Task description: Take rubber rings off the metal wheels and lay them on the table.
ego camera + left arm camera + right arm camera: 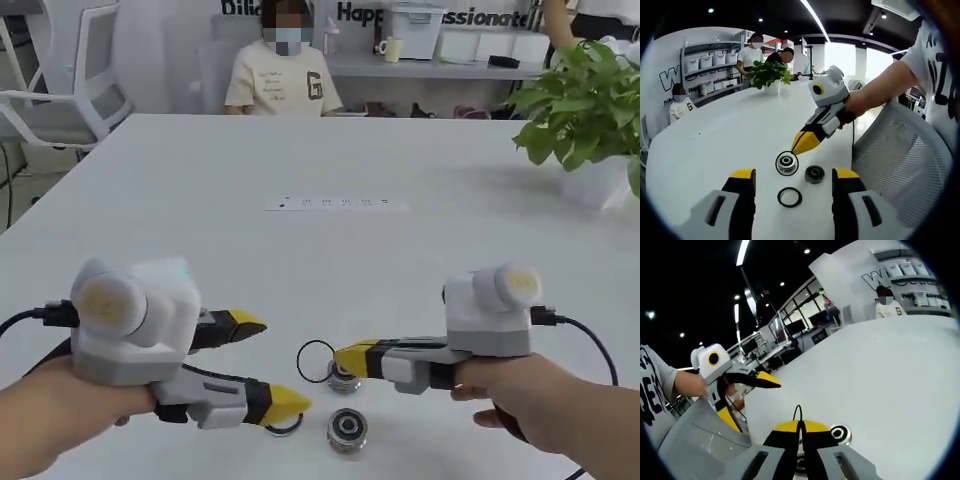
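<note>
Rubber ring (pixel 298 360): thin black loop, right gripper (pixel 340 358) pinching.

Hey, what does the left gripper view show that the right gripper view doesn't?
Left gripper view: a loose rubber ring lying flat on the table between the open jaws of the left gripper, plus the potted plant.

Right gripper view: the right gripper seen along its own shut jaws, with the left gripper ahead of it, jaws apart.

Shared: the white table, a metal wheel, the mesh chair back, and the pinched ring at the right gripper's tips.
</note>
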